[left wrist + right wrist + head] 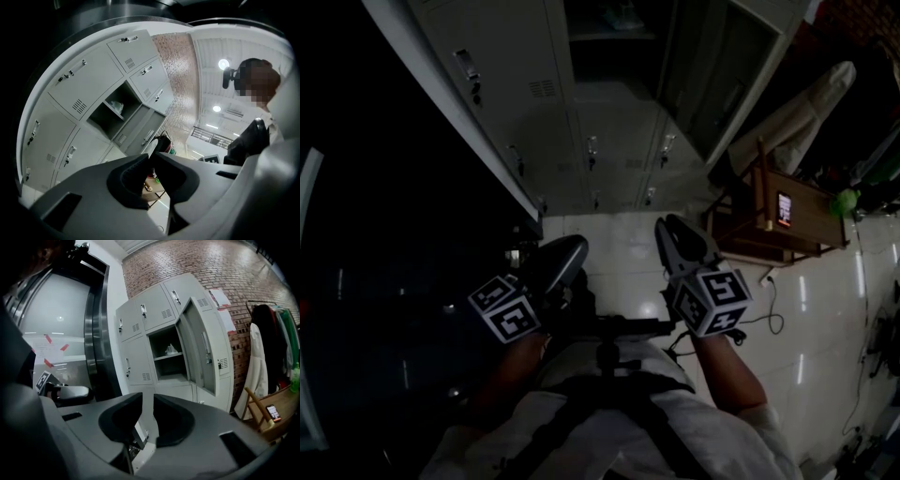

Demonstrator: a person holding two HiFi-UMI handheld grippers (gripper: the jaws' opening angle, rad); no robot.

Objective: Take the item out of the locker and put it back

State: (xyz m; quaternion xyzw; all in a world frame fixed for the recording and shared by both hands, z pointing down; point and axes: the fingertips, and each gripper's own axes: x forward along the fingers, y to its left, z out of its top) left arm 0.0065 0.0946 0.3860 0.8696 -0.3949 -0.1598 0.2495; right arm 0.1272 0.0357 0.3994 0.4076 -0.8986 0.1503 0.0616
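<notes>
The grey locker bank (pixel 609 141) stands ahead, and one compartment (pixel 168 352) has its door (pixel 200 350) swung open to the right. On its shelf lies a small pale crumpled item (pixel 171 348), also visible as the pale item (pixel 117 107) in the left gripper view. Both grippers are held low in front of the person, well short of the lockers. My left gripper (pixel 565 251) (pixel 150 155) has its tips almost touching and holds nothing. My right gripper (pixel 677 232) (pixel 147 394) shows a narrow gap between its jaws, with nothing in it.
A wooden chair (pixel 769 220) with a lit phone (pixel 784 208) on it stands to the right of the lockers. A white coat (pixel 255 362) hangs behind it. A cable (pixel 769 314) lies on the white tiled floor. A steel door frame (pixel 93 333) stands left of the lockers.
</notes>
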